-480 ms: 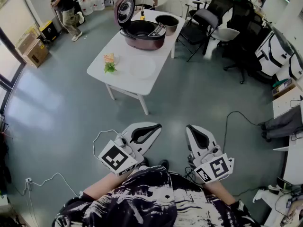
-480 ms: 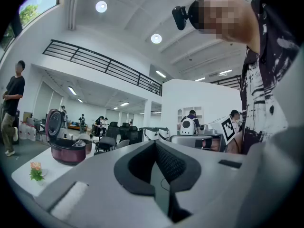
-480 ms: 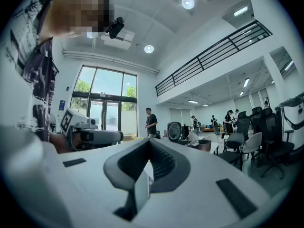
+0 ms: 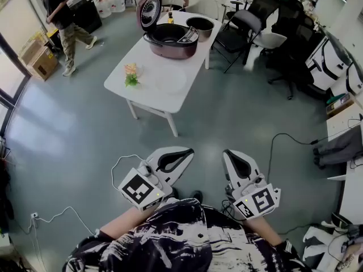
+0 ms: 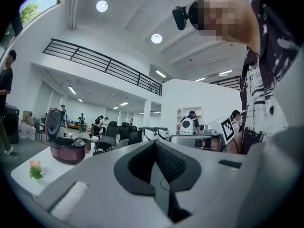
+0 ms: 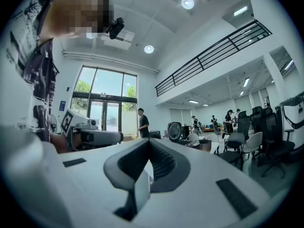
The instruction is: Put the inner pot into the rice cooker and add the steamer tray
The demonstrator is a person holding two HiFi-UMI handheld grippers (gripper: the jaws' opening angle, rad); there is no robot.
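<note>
The maroon rice cooker (image 4: 170, 39) stands on the far end of the white table (image 4: 148, 98) with its lid up. Just to its right sits the metal inner pot (image 4: 199, 28). A white round tray (image 4: 170, 81) lies flat nearer the table's front. Both grippers are held low by my body, well short of the table. My left gripper (image 4: 189, 151) and right gripper (image 4: 227, 152) are shut with nothing between the jaws. The left gripper view shows the cooker (image 5: 66, 149) far off to the left of the jaws (image 5: 154, 144). In the right gripper view the pot (image 6: 205, 145) is small beyond the jaws (image 6: 149, 141).
A small flower bunch (image 4: 131, 75) lies on the table's left side. A person (image 4: 59, 16) walks at the far left near cardboard boxes (image 4: 39, 61). Office chairs (image 4: 249, 24) crowd the table's right. Cables (image 4: 278, 143) trail over the grey floor between me and the table.
The person at the far left has walked further left. Both grippers have stayed where they were.
</note>
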